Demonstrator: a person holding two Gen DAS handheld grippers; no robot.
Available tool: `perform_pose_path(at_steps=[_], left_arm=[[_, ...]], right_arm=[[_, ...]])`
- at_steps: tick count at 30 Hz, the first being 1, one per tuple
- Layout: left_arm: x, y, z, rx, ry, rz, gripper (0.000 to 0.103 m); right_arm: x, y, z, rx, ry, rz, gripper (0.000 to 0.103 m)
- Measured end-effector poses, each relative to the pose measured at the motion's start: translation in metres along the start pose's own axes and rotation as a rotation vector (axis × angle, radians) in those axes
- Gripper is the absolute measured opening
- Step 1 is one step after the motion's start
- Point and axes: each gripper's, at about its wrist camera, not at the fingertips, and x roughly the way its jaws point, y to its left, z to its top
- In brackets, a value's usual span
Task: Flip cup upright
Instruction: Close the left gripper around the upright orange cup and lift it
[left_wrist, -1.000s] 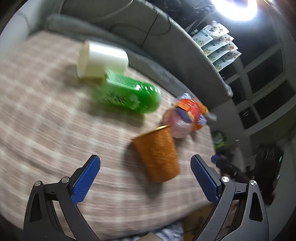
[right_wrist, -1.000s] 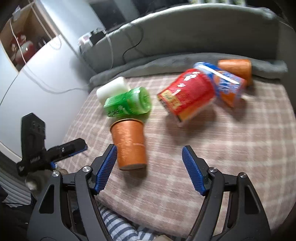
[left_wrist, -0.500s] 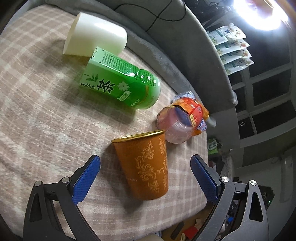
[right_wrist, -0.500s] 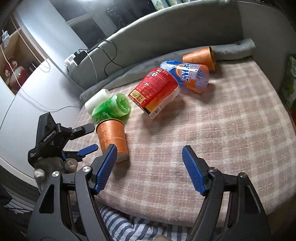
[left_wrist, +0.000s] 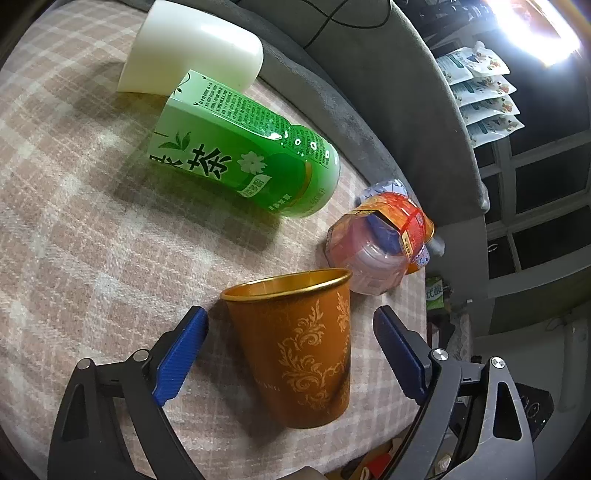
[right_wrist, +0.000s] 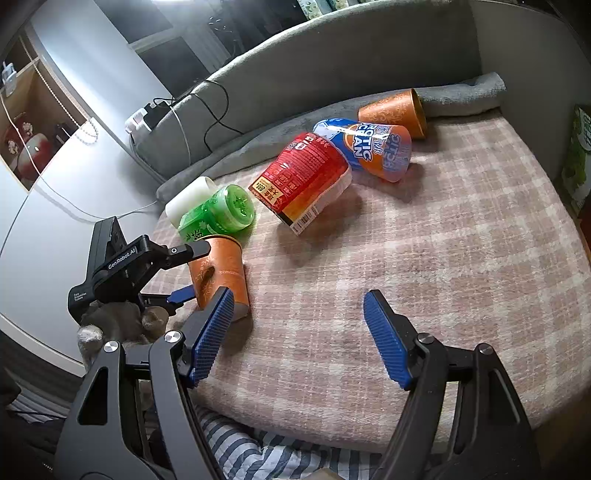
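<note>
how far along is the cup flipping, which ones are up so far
Done: one orange cup stands upright, rim up, between the open left gripper fingers, not yet gripped. In hand: nothing; the right gripper is open over bare blanket. Left: the white, green, red, blue-orange and far orange cup lie sideways.

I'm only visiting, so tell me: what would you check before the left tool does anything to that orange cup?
1. Left tool open: ok.
2. Orange cup between its fingers, gaps on both sides: ok.
3. Cup rim facing up: seems ok; whether it stands firm on the blanket, cannot tell.
4. Red-label bottle clear of the rim: cannot tell.
5. Right tool open and holding nothing: ok.
6. Second orange cup at the back upright: not ok, it lies on its side.
</note>
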Motion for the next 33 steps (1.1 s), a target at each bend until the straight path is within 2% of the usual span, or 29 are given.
perform_pose_path(at_steps=[3,8,13,33], left_arm=[[0.003,0.0,0.001,-0.004,0.008,0.003,0.088],[0.005,-0.001,0.001,0.006,0.015,0.013,0.076],[0.004,-0.002,0.002,0.026,0.008,0.014,0.07],[-0.009,-0.025,-0.003,0.169,-0.068,0.064,0.069]], right_arm=[[0.0,-0.001,0.0,0.006,0.001,-0.001,0.076],[0.0,-0.003,0.001,0.015,0.0,-0.006,0.076],[-0.001,-0.003,0.001,0.016,-0.004,-0.014,0.076],[-0.002,0.002,0.003,-0.006,-0.022,-0.029,0.076]])
